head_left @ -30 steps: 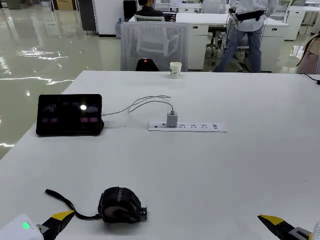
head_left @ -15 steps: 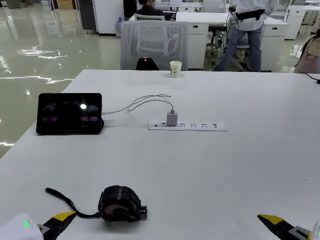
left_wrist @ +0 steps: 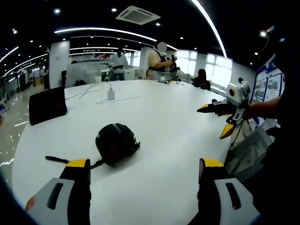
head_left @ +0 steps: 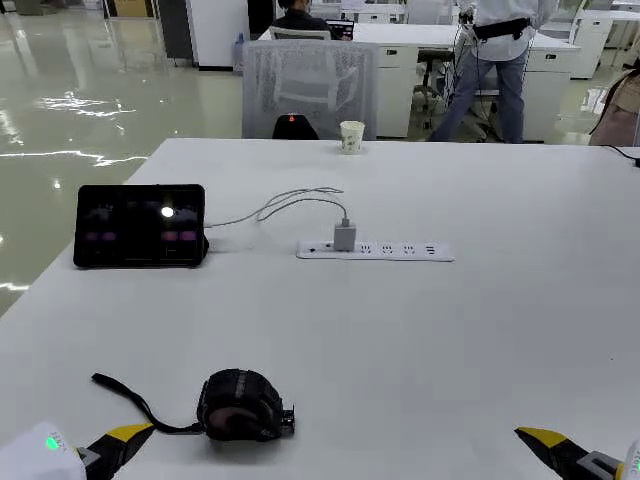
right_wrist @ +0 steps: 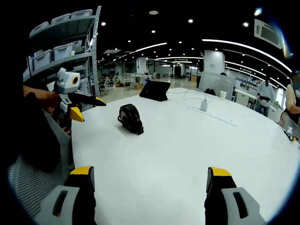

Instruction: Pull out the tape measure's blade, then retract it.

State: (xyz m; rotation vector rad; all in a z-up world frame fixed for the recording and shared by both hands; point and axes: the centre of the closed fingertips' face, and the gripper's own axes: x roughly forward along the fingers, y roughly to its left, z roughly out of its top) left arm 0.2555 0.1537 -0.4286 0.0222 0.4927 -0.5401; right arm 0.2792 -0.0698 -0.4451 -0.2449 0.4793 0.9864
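A black tape measure (head_left: 241,405) lies on the white table (head_left: 420,330) near its front edge, with a black wrist strap (head_left: 130,396) trailing to the left; its blade is in. The tape measure (left_wrist: 116,142) lies just ahead of my left gripper (left_wrist: 145,171), which is open with nothing between its yellow-tipped fingers. In the head view a left fingertip (head_left: 122,434) shows at the bottom left, beside the strap. My right gripper (right_wrist: 149,180) is open too and well off from the tape measure (right_wrist: 131,119). Its yellow fingertip (head_left: 545,440) shows at the bottom right.
A black tablet (head_left: 140,226) stands at the left of the table. A white power strip (head_left: 375,251) with a charger and cable lies mid-table, and a paper cup (head_left: 351,137) stands at the far edge. A mesh chair (head_left: 308,90) and people are beyond the table.
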